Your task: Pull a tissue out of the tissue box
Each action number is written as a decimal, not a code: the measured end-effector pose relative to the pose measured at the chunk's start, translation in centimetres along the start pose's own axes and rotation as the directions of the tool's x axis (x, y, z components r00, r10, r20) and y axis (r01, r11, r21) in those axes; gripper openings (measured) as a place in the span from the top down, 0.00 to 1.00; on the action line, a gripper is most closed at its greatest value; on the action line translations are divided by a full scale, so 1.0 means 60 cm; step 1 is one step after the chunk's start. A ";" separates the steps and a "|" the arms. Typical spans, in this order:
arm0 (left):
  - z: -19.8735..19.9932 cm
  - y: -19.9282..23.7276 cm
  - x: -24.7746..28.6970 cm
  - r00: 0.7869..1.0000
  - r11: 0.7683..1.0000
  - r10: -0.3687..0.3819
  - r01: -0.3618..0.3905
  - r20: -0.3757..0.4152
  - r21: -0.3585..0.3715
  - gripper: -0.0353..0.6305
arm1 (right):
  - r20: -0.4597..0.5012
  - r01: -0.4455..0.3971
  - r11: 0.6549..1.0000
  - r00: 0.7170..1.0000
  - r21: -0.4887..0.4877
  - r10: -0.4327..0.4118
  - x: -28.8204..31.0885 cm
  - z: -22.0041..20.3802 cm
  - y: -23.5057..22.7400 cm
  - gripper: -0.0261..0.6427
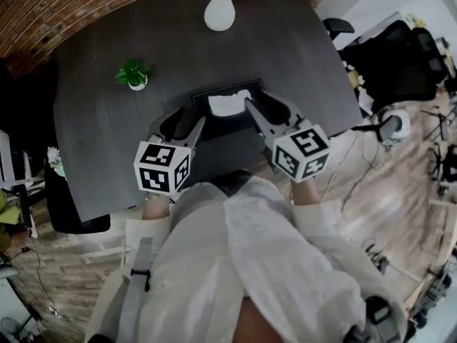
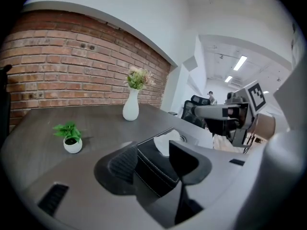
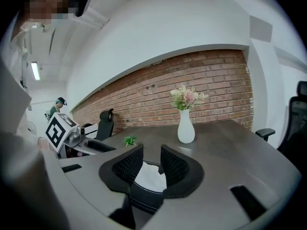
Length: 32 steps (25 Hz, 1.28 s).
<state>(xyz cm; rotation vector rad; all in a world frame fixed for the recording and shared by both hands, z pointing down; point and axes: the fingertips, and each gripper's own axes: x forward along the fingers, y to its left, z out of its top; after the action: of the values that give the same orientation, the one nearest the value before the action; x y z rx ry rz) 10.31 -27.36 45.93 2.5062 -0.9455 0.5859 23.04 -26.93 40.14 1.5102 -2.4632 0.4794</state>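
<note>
A black tissue box [image 1: 227, 104] lies on the dark table [image 1: 107, 134], with a white tissue [image 1: 228, 106] puffing out of its top slot. My left gripper [image 1: 184, 128] is at the box's near left corner, and that corner [image 2: 153, 169] shows between its wide-apart jaws with the tissue [image 2: 165, 140] just behind; I see no pad pressing on the box. My right gripper [image 1: 268, 109] hovers over the box's right side. Its jaws [image 3: 151, 169] stand open, framing the tissue [image 3: 151, 176] and the box's stitched edge [image 3: 144, 198].
A small potted plant [image 1: 133, 75] stands to the left of the box. A white vase with flowers [image 1: 219, 11] stands at the table's far edge by the brick wall. Black office chairs [image 1: 400, 56] and cables are on the floor to the right.
</note>
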 end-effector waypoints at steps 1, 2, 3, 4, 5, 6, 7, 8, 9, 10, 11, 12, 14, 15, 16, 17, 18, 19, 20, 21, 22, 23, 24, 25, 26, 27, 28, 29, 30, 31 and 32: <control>-0.002 0.002 0.003 1.000 1.000 0.018 -0.018 -0.001 -0.008 0.67 | -0.009 -0.014 1.000 1.000 -0.004 0.014 0.003 -0.001 -0.001 0.82; -0.003 0.002 0.005 1.000 0.999 0.028 -0.029 -0.002 -0.017 0.67 | -0.017 -0.026 1.000 1.000 -0.006 0.026 0.006 -0.002 -0.003 0.82; -0.004 0.000 0.007 0.999 0.999 0.032 -0.033 -0.002 -0.027 0.66 | -0.024 -0.037 0.999 0.999 -0.008 0.037 0.008 -0.002 -0.004 0.82; -0.006 -0.002 0.009 0.999 0.999 0.034 -0.034 -0.003 -0.035 0.66 | -0.032 -0.048 0.999 0.998 -0.013 0.048 0.010 -0.002 -0.005 0.82; -0.008 -0.005 0.011 0.999 0.998 0.037 -0.037 -0.005 -0.040 0.66 | -0.040 -0.061 0.998 0.997 -0.016 0.060 0.012 -0.002 -0.006 0.82; -0.010 -0.007 0.012 0.999 0.998 0.043 -0.043 -0.005 -0.045 0.66 | -0.046 -0.072 0.997 0.996 -0.017 0.071 0.014 -0.003 -0.006 0.82; -0.013 -0.008 0.014 0.999 0.997 0.052 -0.052 -0.004 -0.052 0.66 | -0.053 -0.083 0.996 0.995 -0.019 0.082 0.015 -0.005 -0.005 0.82; -0.015 -0.009 0.015 0.998 0.996 0.063 -0.063 0.001 -0.060 0.66 | -0.063 -0.093 0.995 0.994 -0.028 0.091 0.015 -0.007 -0.004 0.82; -0.017 -0.010 0.016 0.997 0.995 0.071 -0.071 0.006 -0.067 0.66 | -0.072 -0.101 0.994 0.993 -0.038 0.099 0.015 -0.009 -0.004 0.82; -0.019 -0.011 0.018 0.997 0.994 0.076 -0.075 0.007 -0.073 0.66 | -0.078 -0.106 0.993 0.992 -0.044 0.103 0.016 -0.010 -0.005 0.82; -0.023 -0.012 0.021 0.997 0.994 0.077 -0.076 0.003 -0.081 0.66 | -0.082 -0.108 0.993 0.991 -0.046 0.104 0.016 -0.012 -0.007 0.82; -0.026 -0.013 0.024 0.997 0.993 0.076 -0.076 -0.002 -0.090 0.66 | -0.084 -0.109 0.993 0.991 -0.047 0.104 0.016 -0.014 -0.010 0.82; -0.034 -0.016 0.031 0.997 0.991 0.078 -0.079 -0.012 -0.107 0.66 | -0.096 -0.116 0.992 0.989 -0.058 0.110 0.015 -0.017 -0.014 0.82; -0.037 -0.016 0.034 0.996 0.990 0.082 -0.083 -0.016 -0.111 0.66 | -0.103 -0.119 0.991 0.988 -0.060 0.112 0.014 -0.019 -0.015 0.82; -0.039 -0.016 0.037 0.996 0.990 0.089 -0.090 -0.020 -0.111 0.66 | -0.107 -0.120 0.991 0.988 -0.060 0.113 0.014 -0.022 -0.018 0.82; -0.040 -0.015 0.039 0.995 0.989 0.095 -0.097 -0.022 -0.108 0.66 | -0.114 -0.119 0.991 0.987 -0.065 0.111 0.014 -0.025 -0.020 0.82; -0.042 -0.014 0.041 0.995 0.989 0.099 -0.101 -0.024 -0.105 0.66 | -0.123 -0.119 0.990 0.986 -0.078 0.109 0.015 -0.028 -0.021 0.82; -0.043 -0.013 0.043 0.995 0.990 0.099 -0.101 -0.027 -0.103 0.66 | -0.134 -0.122 0.989 0.985 -0.089 0.109 0.017 -0.031 -0.022 0.82; -0.045 -0.012 0.045 0.995 0.990 0.097 -0.099 -0.031 -0.101 0.66 | -0.142 -0.126 0.988 0.984 -0.092 0.112 0.018 -0.034 -0.023 0.82; -0.046 -0.011 0.048 0.995 0.991 0.095 -0.098 -0.034 -0.096 0.66 | -0.146 -0.130 0.988 0.982 -0.088 0.116 0.021 -0.036 -0.024 0.82; -0.046 -0.010 0.051 0.995 0.991 0.094 -0.097 -0.038 -0.089 0.66 | -0.149 -0.133 0.988 0.982 -0.082 0.120 0.023 -0.038 -0.025 0.82; -0.047 -0.010 0.053 0.995 0.992 0.092 -0.095 -0.041 -0.082 0.66 | -0.153 -0.135 0.988 0.981 -0.079 0.121 0.025 -0.040 -0.026 0.82; -0.047 -0.011 0.056 0.995 0.993 0.090 -0.093 -0.043 -0.077 0.66 | -0.158 -0.136 0.988 0.980 -0.079 0.122 0.027 -0.043 -0.027 0.82; -0.047 -0.012 0.058 0.995 0.993 0.086 -0.089 -0.045 -0.074 0.66 | -0.165 -0.138 0.987 0.979 -0.080 0.123 0.029 -0.045 -0.028 0.82; -0.047 -0.014 0.059 0.995 0.994 0.083 -0.086 -0.046 -0.072 0.66 | -0.174 -0.141 0.987 0.977 -0.082 0.126 0.032 -0.048 -0.028 0.82; -0.047 -0.015 0.061 0.996 0.994 0.080 -0.083 -0.047 -0.071 0.66 | -0.183 -0.146 0.986 0.975 -0.085 0.129 0.034 -0.050 -0.027 0.82; -0.047 -0.015 0.064 0.996 0.994 0.079 -0.082 -0.049 -0.068 0.66 | -0.192 -0.150 0.985 0.973 -0.089 0.131 0.037 -0.052 -0.027 0.82; -0.048 -0.015 0.066 0.996 0.995 0.078 -0.081 -0.052 -0.063 0.66 | -0.200 -0.152 0.984 0.971 -0.094 0.131 0.039 -0.054 -0.027 0.82; -0.049 -0.015 0.068 0.995 0.995 0.078 -0.081 -0.055 -0.055 0.66 | -0.206 -0.153 0.984 0.970 -0.097 0.130 0.041 -0.057 -0.028 0.82; -0.050 -0.014 0.069 0.995 0.995 0.080 -0.083 -0.060 -0.048 0.66 | -0.213 -0.155 0.983 0.968 -0.099 0.131 0.044 -0.060 -0.028 0.82; -0.051 -0.013 0.070 0.995 0.995 0.083 -0.085 -0.064 -0.042 0.66 | -0.220 -0.158 0.983 0.966 -0.099 0.133 0.046 -0.063 -0.028 0.82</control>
<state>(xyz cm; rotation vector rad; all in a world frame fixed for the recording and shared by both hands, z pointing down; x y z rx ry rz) 12.99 -27.50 50.45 2.4043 -1.0334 0.6571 23.34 -28.47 44.87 1.1735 -2.3977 0.4866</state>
